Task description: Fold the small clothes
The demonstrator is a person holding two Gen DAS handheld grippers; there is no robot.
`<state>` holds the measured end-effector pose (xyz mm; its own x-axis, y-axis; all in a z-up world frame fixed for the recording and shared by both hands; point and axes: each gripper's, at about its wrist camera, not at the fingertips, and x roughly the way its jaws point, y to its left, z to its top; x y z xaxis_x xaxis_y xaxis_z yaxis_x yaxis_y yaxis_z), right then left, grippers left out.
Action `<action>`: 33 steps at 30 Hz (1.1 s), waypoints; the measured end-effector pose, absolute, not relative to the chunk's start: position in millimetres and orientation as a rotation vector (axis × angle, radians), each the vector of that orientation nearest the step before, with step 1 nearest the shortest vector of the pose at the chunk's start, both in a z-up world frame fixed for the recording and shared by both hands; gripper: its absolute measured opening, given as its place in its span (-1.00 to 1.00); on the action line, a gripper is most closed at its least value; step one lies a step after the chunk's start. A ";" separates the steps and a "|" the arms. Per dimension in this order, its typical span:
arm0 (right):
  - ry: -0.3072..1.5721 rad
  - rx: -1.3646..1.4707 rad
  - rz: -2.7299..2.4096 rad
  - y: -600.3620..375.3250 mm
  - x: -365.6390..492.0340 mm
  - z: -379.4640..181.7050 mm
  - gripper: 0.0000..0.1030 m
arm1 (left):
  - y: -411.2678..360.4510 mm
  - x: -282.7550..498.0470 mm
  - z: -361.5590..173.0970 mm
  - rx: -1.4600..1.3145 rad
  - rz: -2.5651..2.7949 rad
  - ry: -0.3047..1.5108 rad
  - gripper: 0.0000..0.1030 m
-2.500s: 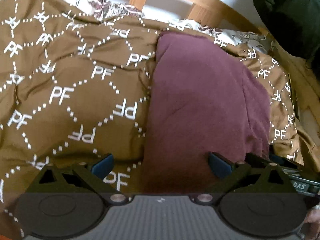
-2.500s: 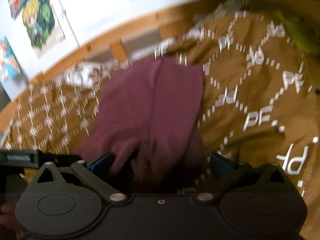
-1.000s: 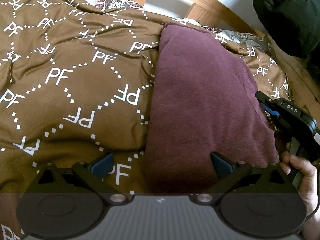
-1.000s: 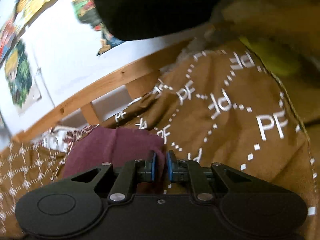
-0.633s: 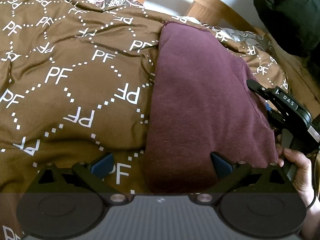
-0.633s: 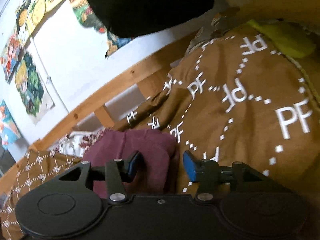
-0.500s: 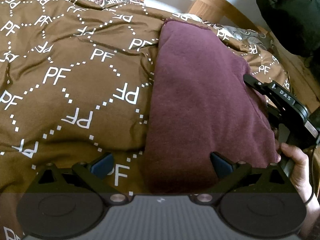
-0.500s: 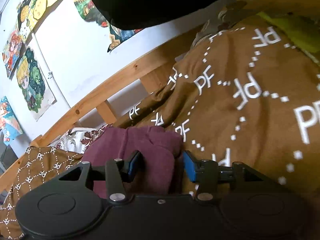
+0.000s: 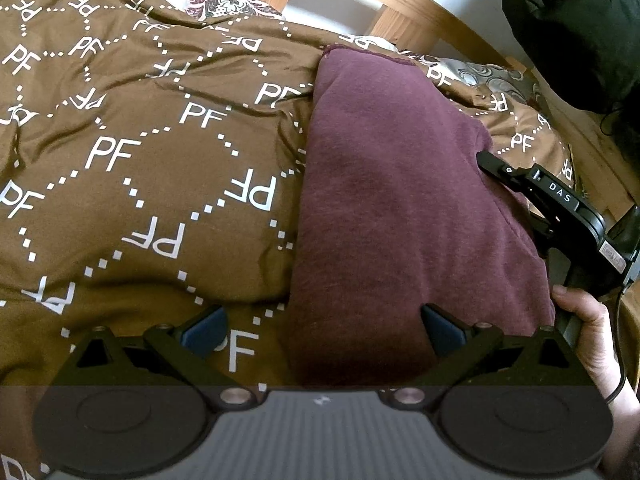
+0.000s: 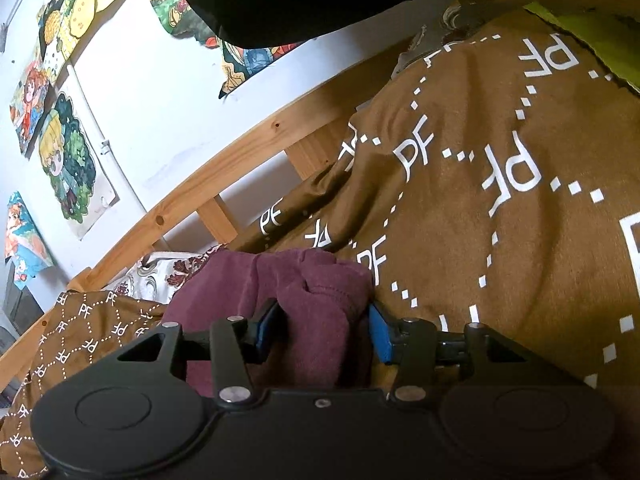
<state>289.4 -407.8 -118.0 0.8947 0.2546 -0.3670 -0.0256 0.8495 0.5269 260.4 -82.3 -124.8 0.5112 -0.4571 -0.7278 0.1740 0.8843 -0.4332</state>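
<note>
Maroon garment [image 9: 404,208] folded, on brown duvet [image 9: 132,168]

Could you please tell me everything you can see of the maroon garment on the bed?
The maroon garment looks like soft, slightly fuzzy knit. It lies folded into a long, thick slab on the brown blanket, with a stitched hem at its far end. The right gripper, whose jaws have just been opening, straddles a bunched edge of it. The left gripper stands wide open over its near end.
</note>
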 end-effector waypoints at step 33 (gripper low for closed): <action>0.476 0.518 0.136 -400.9 295.4 -115.8 -0.17 | -94.0 290.5 -116.3 -0.301 -0.507 1.004 0.77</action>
